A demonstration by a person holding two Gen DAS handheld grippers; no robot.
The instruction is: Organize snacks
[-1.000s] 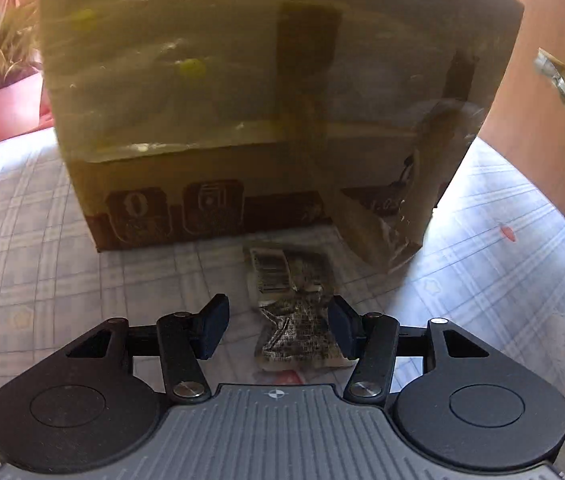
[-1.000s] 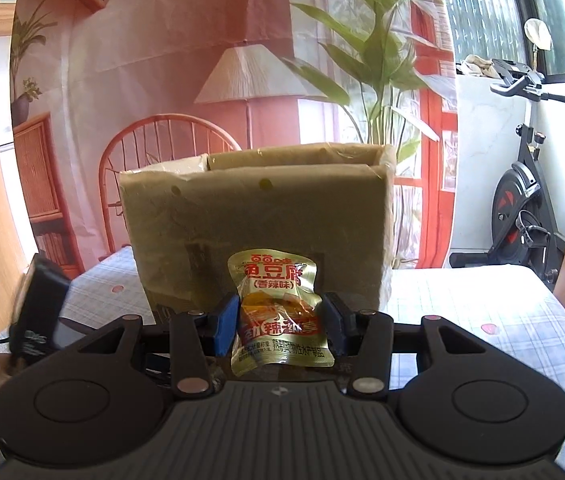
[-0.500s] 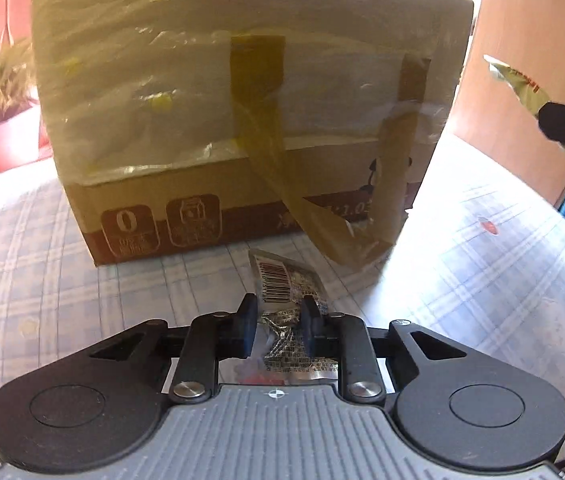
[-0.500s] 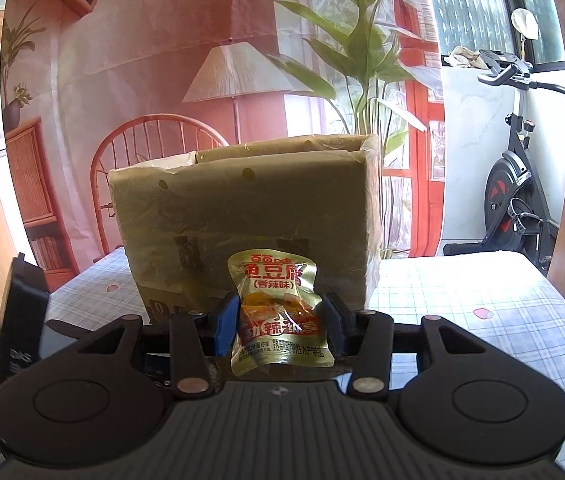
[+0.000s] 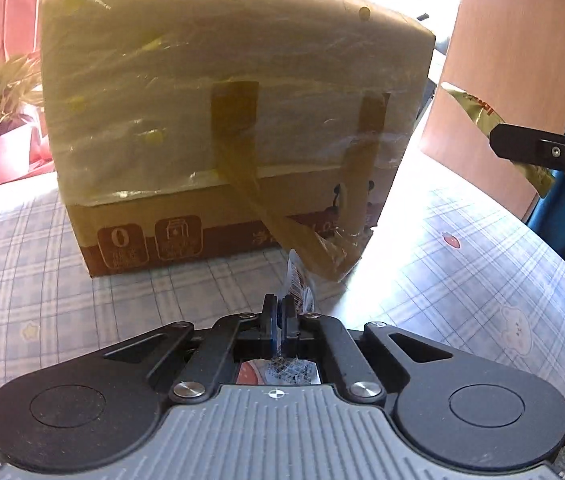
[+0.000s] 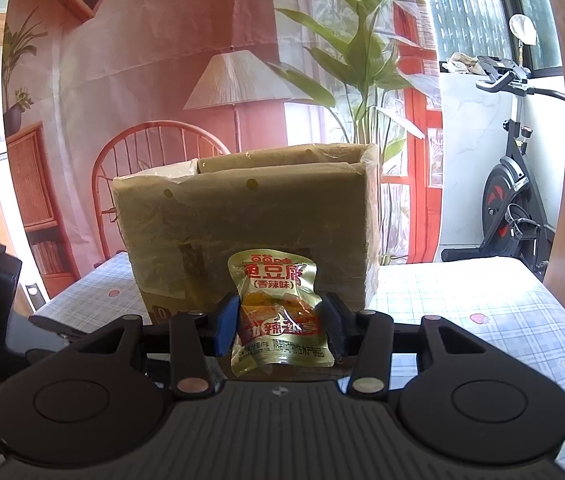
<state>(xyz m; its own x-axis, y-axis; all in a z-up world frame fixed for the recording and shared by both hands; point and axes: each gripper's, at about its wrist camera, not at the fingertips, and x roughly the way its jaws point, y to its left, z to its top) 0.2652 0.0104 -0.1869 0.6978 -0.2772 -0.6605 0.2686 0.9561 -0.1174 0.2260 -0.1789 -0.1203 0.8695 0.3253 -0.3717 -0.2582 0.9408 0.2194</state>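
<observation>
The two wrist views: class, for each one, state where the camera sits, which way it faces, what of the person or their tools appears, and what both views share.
Left wrist: sits on the left tool, angled down at the checked tablecloth; its pads pinch a crumpled silvery snack packet; the right tool shows at the right edge.
Right wrist: sits on the right tool, facing nearly level into the room; it grips a gold foil snack pouch.
Shared: the tape-wrapped brown cardboard box, the tablecloth, the gold pouch.

A gold packet (image 6: pixel 280 312) and a silvery packet (image 5: pixel 297 286) stand upright before the taped cardboard box (image 5: pixel 234 120).
</observation>
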